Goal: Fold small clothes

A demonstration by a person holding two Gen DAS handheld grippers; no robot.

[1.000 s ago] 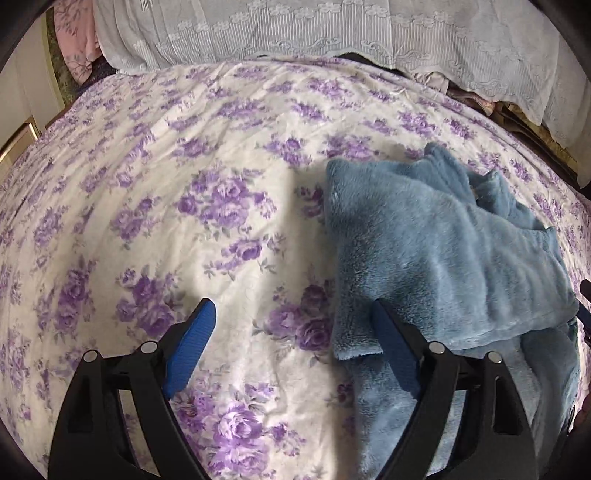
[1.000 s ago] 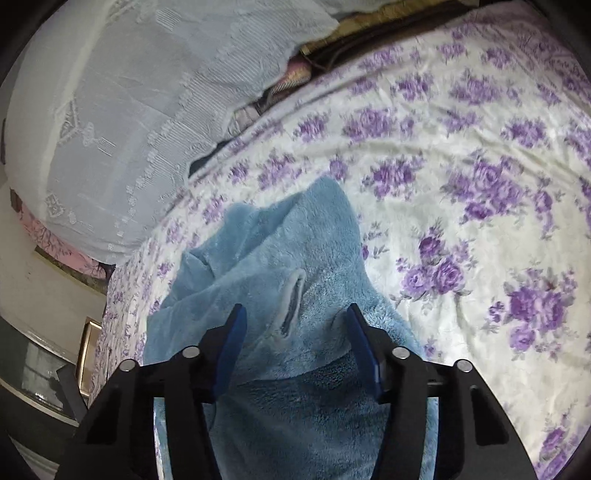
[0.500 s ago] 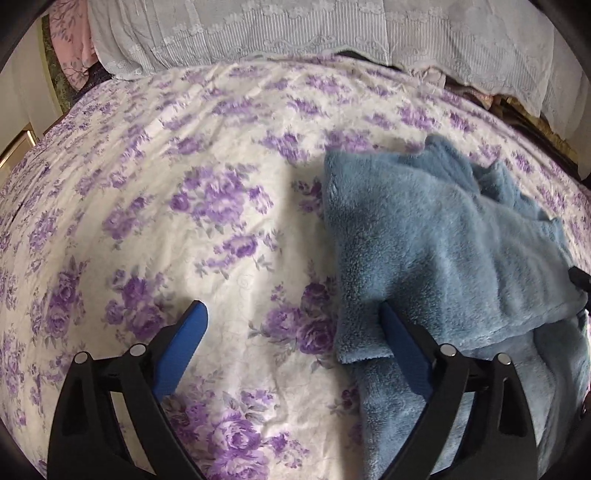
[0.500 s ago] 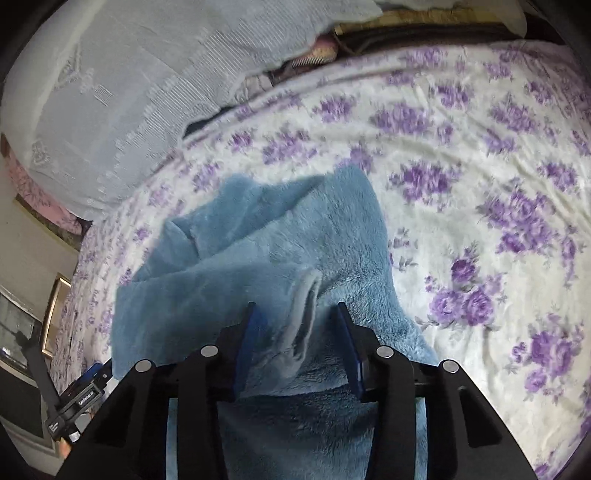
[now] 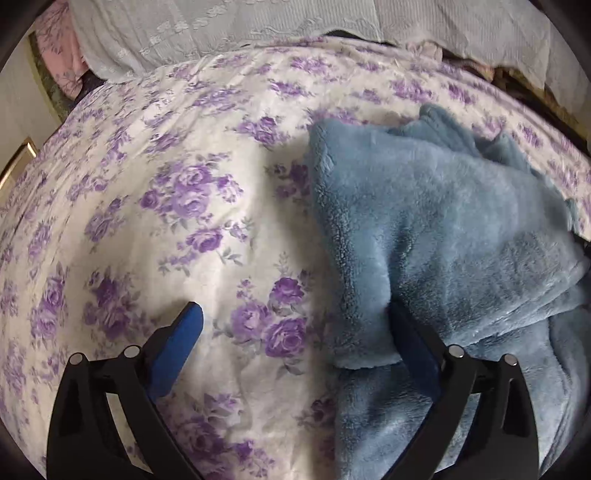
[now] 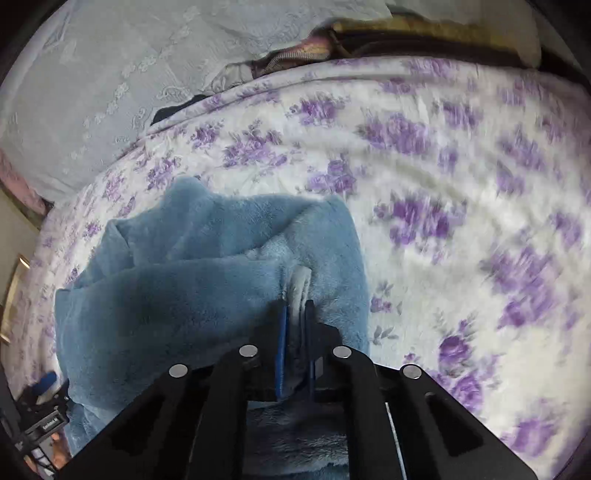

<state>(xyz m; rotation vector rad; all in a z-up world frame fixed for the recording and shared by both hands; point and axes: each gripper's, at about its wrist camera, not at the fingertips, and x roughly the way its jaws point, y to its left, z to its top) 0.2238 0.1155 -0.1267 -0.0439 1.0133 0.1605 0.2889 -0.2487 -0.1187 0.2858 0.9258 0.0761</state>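
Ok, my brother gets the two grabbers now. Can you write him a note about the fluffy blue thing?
Right gripper: shut on a pale edge of the blue fleece garment, pinching a thin fold between its pads.
Left gripper: open, holding nothing; one finger over the floral bedspread, the other against the fleece's near left corner.
Where things are: the fleece lies bunched on the bedspread, with one layer already lying over the lower part. A white lace cover sits behind the bed.
Done: right side gripped.
Left: probably close the left gripper on that corner, then finish and flatten the fold.
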